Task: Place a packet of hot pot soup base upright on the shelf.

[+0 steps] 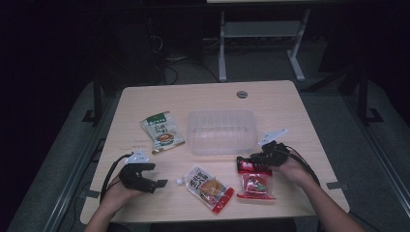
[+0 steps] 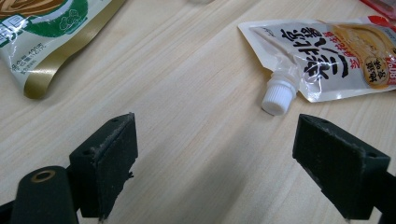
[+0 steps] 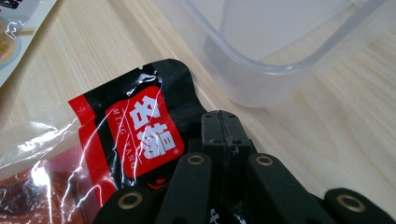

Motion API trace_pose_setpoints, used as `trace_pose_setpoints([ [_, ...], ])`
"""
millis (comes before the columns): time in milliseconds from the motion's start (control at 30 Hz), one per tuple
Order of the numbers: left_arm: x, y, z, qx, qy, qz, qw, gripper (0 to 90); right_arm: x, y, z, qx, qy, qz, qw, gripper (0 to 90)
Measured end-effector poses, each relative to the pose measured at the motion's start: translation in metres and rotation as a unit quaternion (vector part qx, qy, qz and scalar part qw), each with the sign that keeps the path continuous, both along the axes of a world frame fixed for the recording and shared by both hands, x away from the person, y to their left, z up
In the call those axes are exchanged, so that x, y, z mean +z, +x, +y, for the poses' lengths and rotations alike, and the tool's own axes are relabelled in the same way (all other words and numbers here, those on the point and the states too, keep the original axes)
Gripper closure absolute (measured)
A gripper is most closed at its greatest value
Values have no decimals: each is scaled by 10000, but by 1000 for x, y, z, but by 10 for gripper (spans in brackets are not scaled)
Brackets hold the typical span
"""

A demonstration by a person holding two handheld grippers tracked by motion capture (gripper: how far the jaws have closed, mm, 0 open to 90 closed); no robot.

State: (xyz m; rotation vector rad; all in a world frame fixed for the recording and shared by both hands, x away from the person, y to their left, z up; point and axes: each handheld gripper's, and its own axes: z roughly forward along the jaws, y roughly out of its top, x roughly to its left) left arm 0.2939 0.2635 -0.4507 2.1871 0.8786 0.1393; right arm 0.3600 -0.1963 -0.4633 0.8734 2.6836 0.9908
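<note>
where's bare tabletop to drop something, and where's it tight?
Free: the far strip of the light wooden table behind the clear plastic tub, and its left edge beside the green soup packet. Tight: the near middle, where the white spouted pouch and red-and-black snack packet lie between the left gripper and right gripper.

Pale matt wood-grain table (image 2: pixel 187 93); glossy plastic spouted pouch (image 2: pixel 327 51) ahead of the left gripper's (image 2: pixel 215 154) matt black jaws; translucent smooth plastic tub (image 3: pixel 280 42) beyond the right gripper (image 3: pixel 224 135), beside a glossy red-black packet (image 3: pixel 140 126).

Red-black packet (image 1: pixel 255 180), green-white pouch (image 1: pixel 162 131), seemingly clear tub (image 1: pixel 221 131)
</note>
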Motion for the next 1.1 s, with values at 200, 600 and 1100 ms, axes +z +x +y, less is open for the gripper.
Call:
trace_pose_setpoints([
  [200, 1, 0, 1, 16, -11, -3, 10000, 136, 1, -1, -4, -33, -67, 32, 10000, 898],
  [600, 1, -1, 1, 30, -20, -16, 10000, 137, 4, -4, -19, -202, -267, 30, 9994, 898],
  [1100, 2, -1, 1, 44, -19, -10, 10000, 137, 7, -23, -51, -502, -460, 128, 9976, 898],
])
